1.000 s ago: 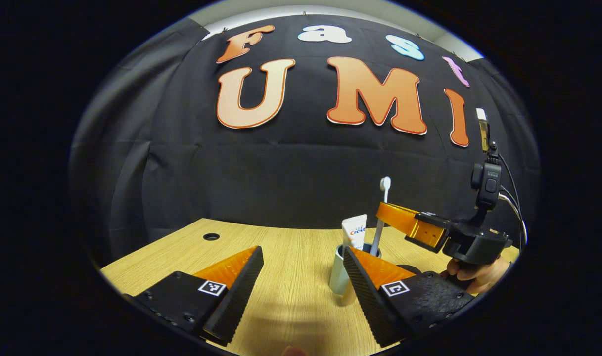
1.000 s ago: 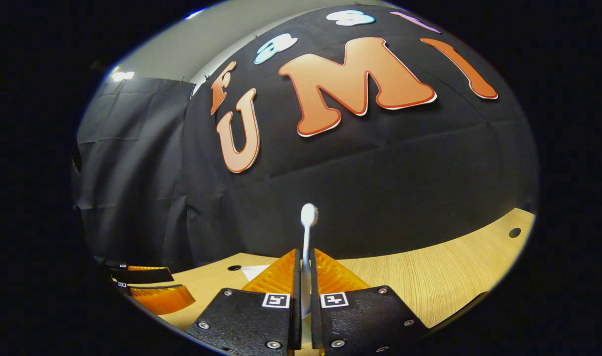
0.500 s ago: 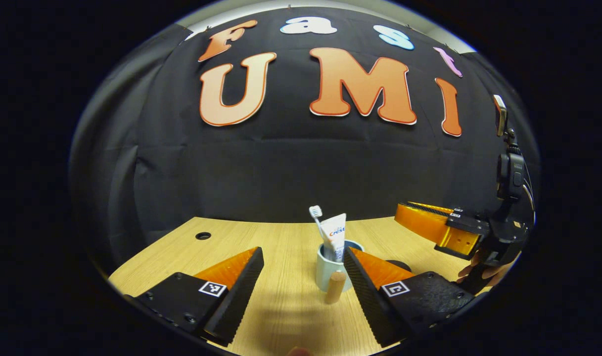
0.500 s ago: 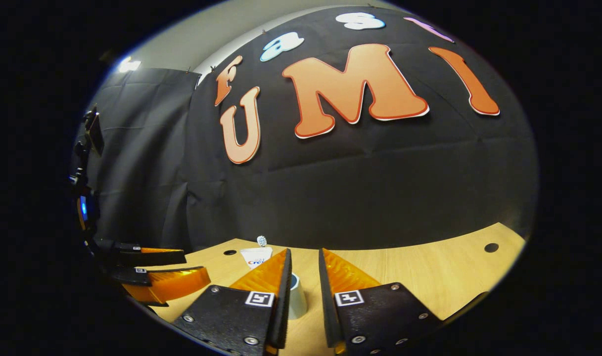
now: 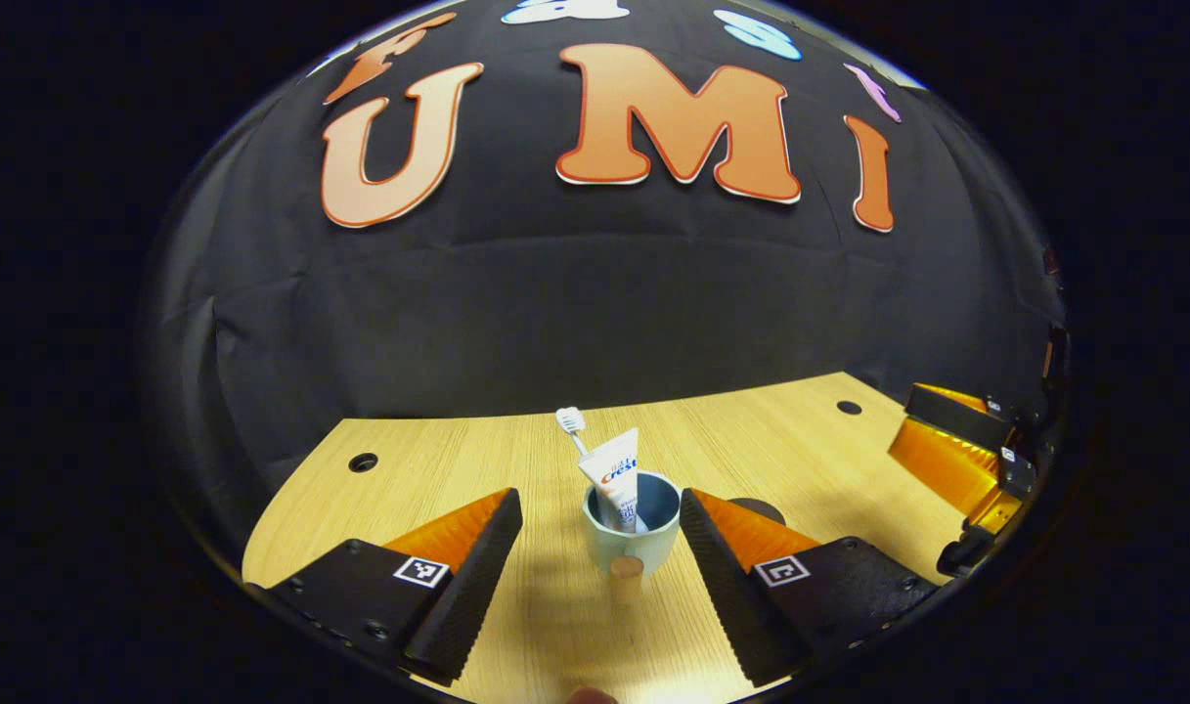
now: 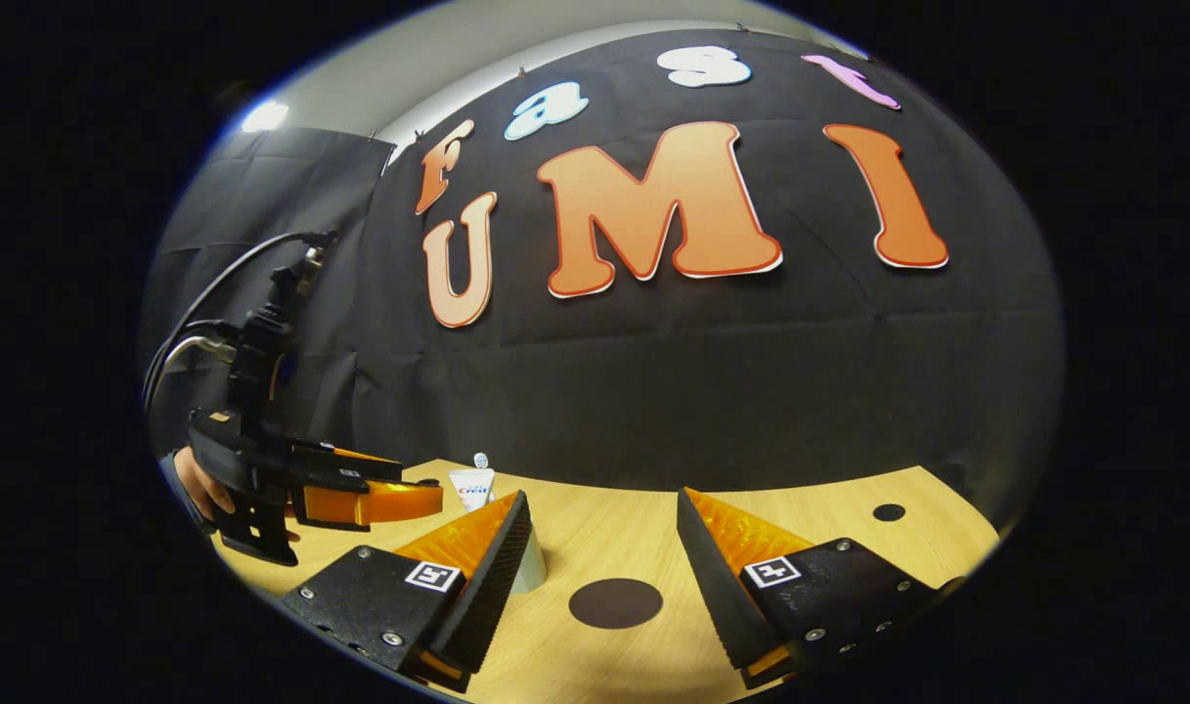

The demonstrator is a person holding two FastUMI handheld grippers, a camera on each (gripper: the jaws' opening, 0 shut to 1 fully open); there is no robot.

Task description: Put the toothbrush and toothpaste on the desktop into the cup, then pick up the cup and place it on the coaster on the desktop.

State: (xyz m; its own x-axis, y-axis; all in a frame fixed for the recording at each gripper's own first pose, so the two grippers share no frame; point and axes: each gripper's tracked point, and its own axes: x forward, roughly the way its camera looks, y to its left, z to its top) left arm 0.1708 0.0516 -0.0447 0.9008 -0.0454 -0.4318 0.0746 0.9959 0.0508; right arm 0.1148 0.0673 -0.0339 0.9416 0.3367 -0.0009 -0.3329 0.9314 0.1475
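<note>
A pale cup (image 5: pixel 632 533) with a wooden handle (image 5: pixel 626 577) stands on the wooden desk (image 5: pixel 458 460). A white toothpaste tube (image 5: pixel 616 477) and a white toothbrush (image 5: pixel 570 422) stand upright in it. My left gripper (image 5: pixel 599 501) is open, its fingers either side of the cup without touching it. A dark round coaster (image 6: pixel 615 602) lies flat in front of my open right gripper (image 6: pixel 602 501), which holds nothing. In the right gripper view the cup (image 6: pixel 531 567) is partly hidden behind one finger, with the toothpaste tube (image 6: pixel 472 486) above it.
The right gripper (image 5: pixel 951 445) sits at the far right of the left gripper view. The left gripper (image 6: pixel 399 492) and the hand (image 6: pixel 196 486) holding it are at the left of the right gripper view. The desk has small round holes (image 5: pixel 363 462) near its back edge.
My right gripper let go of the toothbrush, which now stands in the cup, then opened wide and drew back to the right. My left gripper has centred on the cup.
</note>
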